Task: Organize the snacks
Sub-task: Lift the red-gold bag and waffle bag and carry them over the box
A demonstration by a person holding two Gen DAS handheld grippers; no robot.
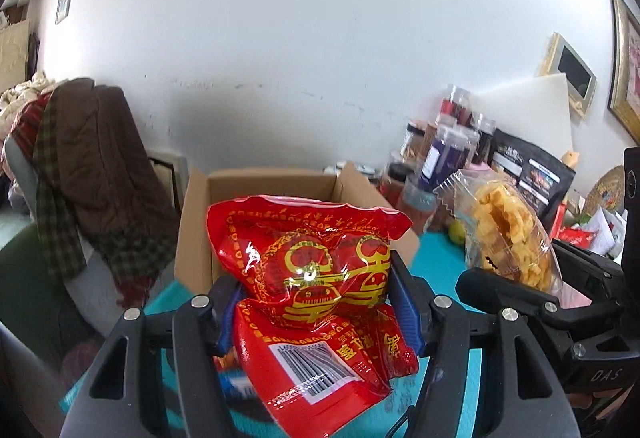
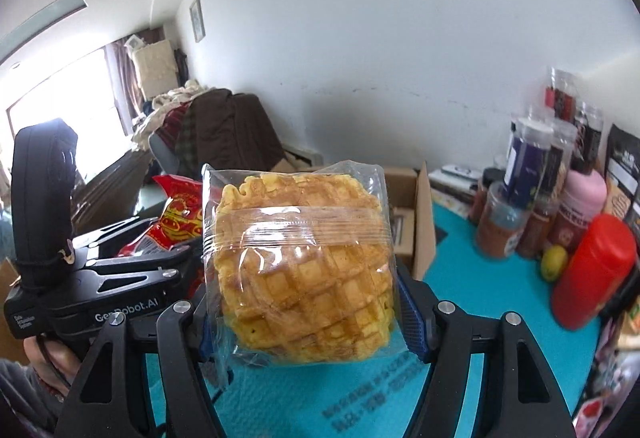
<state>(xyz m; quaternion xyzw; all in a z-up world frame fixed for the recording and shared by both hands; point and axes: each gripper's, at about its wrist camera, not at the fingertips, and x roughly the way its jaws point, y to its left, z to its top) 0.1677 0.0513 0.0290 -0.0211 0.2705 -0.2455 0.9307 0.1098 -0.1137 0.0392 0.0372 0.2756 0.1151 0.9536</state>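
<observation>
My left claw (image 1: 316, 302) pinches a red snack bag (image 1: 316, 278) at its waist, in the air before the cardboard box (image 1: 264, 186): light, crinkly, slippery. My right claw (image 2: 302, 310) squeezes a clear-wrapped waffle pack (image 2: 300, 258) by its sides above the blue mat (image 2: 480, 318); it looks soft and crushable.
</observation>
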